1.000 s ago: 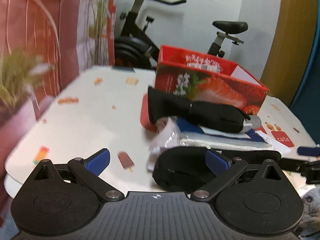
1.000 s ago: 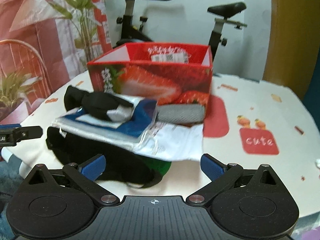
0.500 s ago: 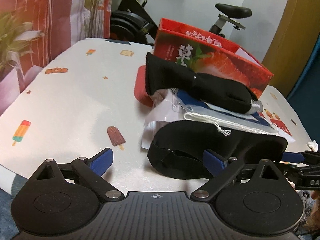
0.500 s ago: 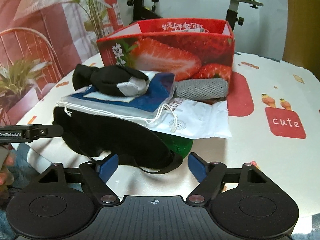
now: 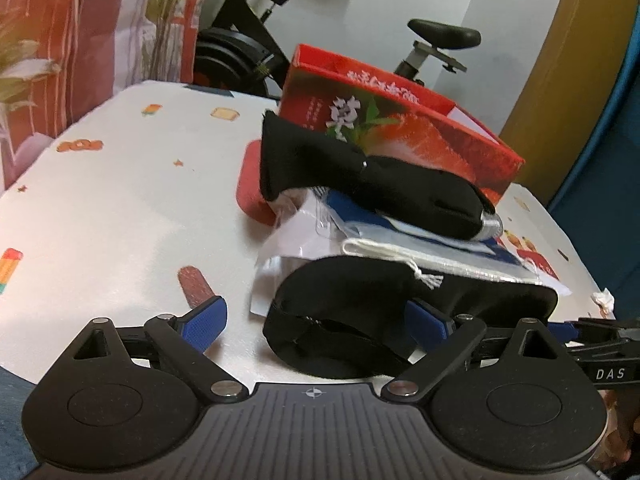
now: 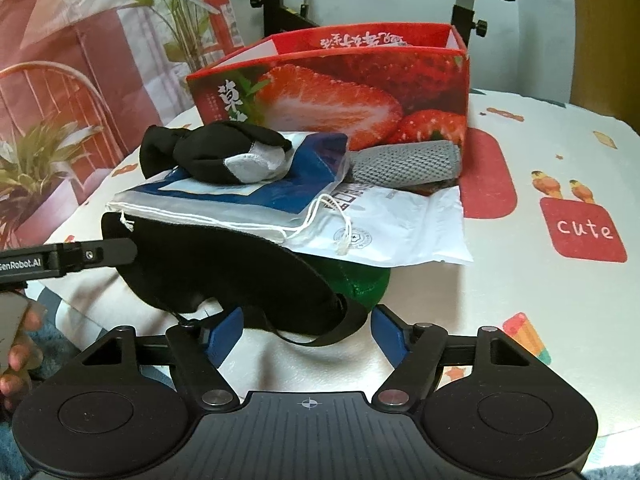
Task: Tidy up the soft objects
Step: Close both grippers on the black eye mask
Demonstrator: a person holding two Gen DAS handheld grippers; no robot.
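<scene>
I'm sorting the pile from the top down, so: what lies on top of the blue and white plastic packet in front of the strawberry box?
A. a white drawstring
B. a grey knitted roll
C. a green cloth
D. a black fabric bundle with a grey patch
D: in the right wrist view the black fabric bundle with a grey patch rests on the blue and white plastic packet, while the grey knitted roll lies beside it.

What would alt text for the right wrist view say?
The right gripper, jaws closing, straddles the strap end of a black eye mask at the table's near edge. Behind it lie a drawstring pouch, black sock bundle and red strawberry box.
</scene>
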